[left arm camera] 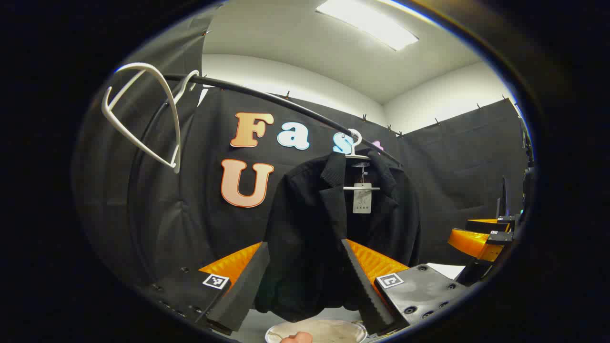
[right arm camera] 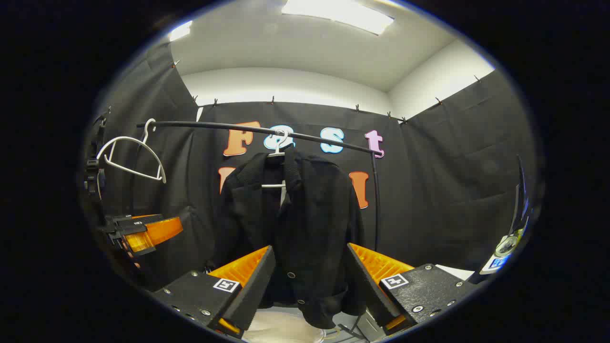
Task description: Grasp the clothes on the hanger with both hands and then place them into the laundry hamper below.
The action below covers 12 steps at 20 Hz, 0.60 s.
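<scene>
The black jacket (left arm camera: 333, 228) hangs on a white hanger (left arm camera: 355, 152) from the rail (left arm camera: 267, 97), above the hamper (left arm camera: 317, 332). Left gripper (left arm camera: 305, 286) and right gripper (right arm camera: 310, 281) both gape wide, holding nothing. Tugged downward, it could snag on its hanger; the left gripper view alone reveals a paper tag (left arm camera: 361, 198).

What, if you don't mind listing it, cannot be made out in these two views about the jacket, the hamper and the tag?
- Laundry hamper: left gripper view, only its pale rim; bottom edge and the black jacket cover the rest.
- Paper tag: left gripper view, print too small.
- Jacket hem: right gripper view, partly behind the right gripper.
- Empty hanger: unobstructed.
</scene>
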Tool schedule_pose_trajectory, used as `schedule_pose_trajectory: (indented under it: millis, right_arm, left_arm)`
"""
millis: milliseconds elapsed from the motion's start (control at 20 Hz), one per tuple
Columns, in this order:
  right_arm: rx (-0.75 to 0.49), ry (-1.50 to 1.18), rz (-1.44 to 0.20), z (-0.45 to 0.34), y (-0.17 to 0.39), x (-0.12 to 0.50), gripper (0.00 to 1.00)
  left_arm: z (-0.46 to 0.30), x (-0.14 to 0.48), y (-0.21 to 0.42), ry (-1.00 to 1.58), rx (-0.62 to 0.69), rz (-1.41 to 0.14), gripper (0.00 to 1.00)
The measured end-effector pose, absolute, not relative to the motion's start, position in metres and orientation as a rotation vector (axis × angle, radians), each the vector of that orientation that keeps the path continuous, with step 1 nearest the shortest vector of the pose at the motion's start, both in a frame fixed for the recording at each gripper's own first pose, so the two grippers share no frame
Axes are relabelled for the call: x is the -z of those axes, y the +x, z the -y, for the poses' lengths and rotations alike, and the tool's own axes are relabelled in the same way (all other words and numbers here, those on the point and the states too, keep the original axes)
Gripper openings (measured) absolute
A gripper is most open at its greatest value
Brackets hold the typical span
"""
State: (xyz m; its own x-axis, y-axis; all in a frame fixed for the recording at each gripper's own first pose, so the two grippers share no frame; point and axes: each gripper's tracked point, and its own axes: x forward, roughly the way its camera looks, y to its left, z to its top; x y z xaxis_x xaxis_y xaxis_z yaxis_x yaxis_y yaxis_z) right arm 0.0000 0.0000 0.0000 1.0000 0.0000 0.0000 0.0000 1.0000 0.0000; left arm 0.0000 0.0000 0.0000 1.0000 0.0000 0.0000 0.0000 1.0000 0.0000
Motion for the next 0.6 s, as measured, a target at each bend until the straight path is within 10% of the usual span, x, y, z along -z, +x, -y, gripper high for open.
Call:
schedule_pose_trajectory:
  millis: [600]
  right_arm:
    - [-0.005, 0.008, -0.023, -0.011, 0.004, 0.017, 0.92]
  left_arm:
    - [0.001, 0.004, -0.007, 0.009, -0.003, -0.008, 0.96]
